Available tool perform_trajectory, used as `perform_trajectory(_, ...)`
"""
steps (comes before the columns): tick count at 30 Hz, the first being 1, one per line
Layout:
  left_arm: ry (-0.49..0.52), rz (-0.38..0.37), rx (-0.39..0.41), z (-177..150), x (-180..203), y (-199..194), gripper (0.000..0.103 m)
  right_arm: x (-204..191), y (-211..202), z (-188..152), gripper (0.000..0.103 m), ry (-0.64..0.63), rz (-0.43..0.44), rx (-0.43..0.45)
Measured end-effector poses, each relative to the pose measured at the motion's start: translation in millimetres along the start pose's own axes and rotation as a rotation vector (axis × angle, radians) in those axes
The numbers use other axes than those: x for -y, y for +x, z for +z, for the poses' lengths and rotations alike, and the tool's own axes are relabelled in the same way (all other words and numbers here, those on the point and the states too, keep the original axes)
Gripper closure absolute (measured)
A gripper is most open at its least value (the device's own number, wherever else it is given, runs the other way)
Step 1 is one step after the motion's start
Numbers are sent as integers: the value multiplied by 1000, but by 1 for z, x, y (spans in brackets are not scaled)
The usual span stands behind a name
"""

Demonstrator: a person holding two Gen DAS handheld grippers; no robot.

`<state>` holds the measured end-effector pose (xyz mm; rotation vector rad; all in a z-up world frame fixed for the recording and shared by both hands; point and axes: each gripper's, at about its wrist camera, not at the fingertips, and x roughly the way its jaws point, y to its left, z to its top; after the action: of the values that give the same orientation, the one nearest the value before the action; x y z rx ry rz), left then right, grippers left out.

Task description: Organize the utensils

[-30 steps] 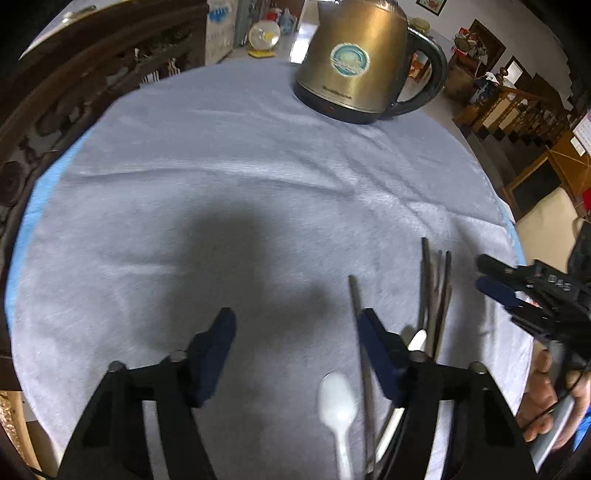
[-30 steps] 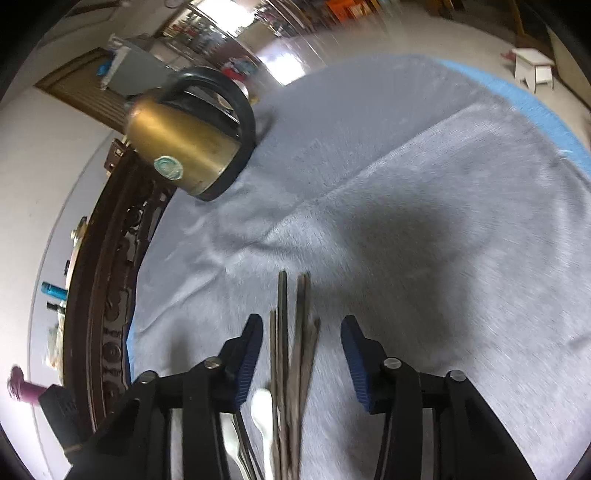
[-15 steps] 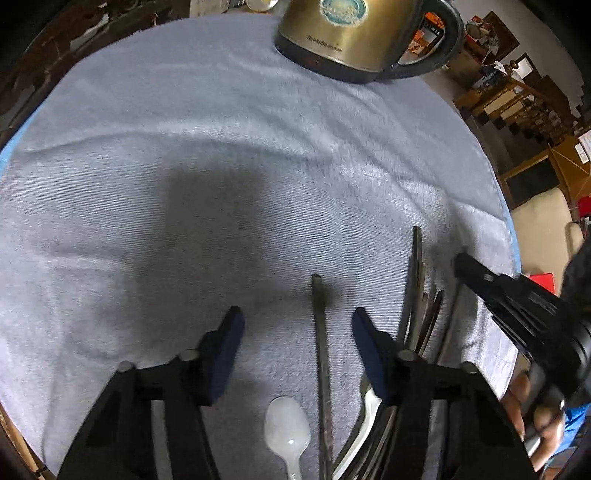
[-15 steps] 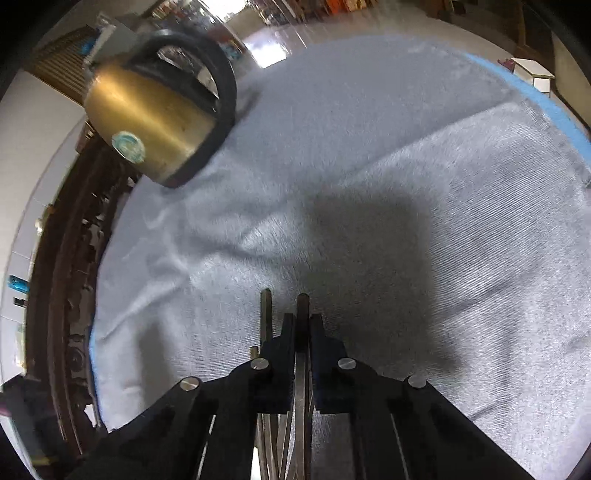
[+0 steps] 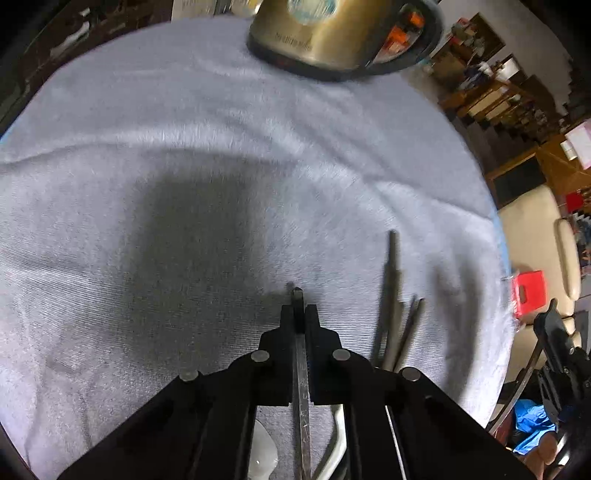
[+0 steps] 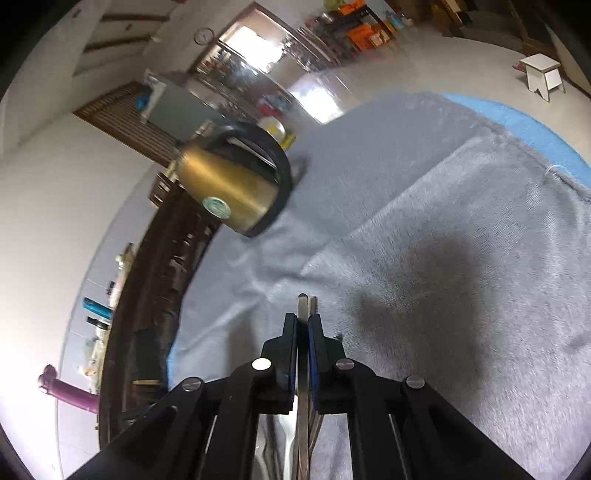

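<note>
My left gripper (image 5: 298,314) is shut on the handle of a single metal utensil (image 5: 301,398) lying on the grey cloth. A white spoon (image 5: 263,454) lies under the gripper to its left. A bundle of dark utensil handles (image 5: 392,306) lies to the right on the cloth. My right gripper (image 6: 303,325) is shut on a metal utensil handle (image 6: 303,308) and holds it lifted above the cloth; more utensils (image 6: 284,443) show beneath it. The right gripper also shows at the right edge of the left wrist view (image 5: 554,350).
A gold electric kettle (image 5: 325,33) with a black handle stands at the far side of the round table (image 5: 184,147); it also shows in the right wrist view (image 6: 232,184). A carved wooden chair back (image 6: 159,280) borders the table's left.
My left gripper has closed on the single utensil handle. My right gripper, shut on its utensil, has lifted away from the cloth toward the table's right edge.
</note>
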<state>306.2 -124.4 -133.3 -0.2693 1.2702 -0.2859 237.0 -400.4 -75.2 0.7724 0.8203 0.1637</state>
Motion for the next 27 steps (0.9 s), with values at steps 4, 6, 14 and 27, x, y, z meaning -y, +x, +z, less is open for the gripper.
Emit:
perform_trajectory(4, 31, -40, 99, -9, 4, -43, 98, -9, -22, -9, 96, -33, 11, 43)
perform_trajectory(6, 46, -65, 148, -13, 5, -67, 98, -15, -34, -14, 96, -53, 19, 72)
perform_trajectory(14, 100, -142, 276, -48, 11, -141, 98, -57, -93, -52, 96, -205, 5, 221)
perform_trajectory(27, 201, -169, 525, -112, 26, -247, 102, -123, -181, -108, 96, -403, -52, 463)
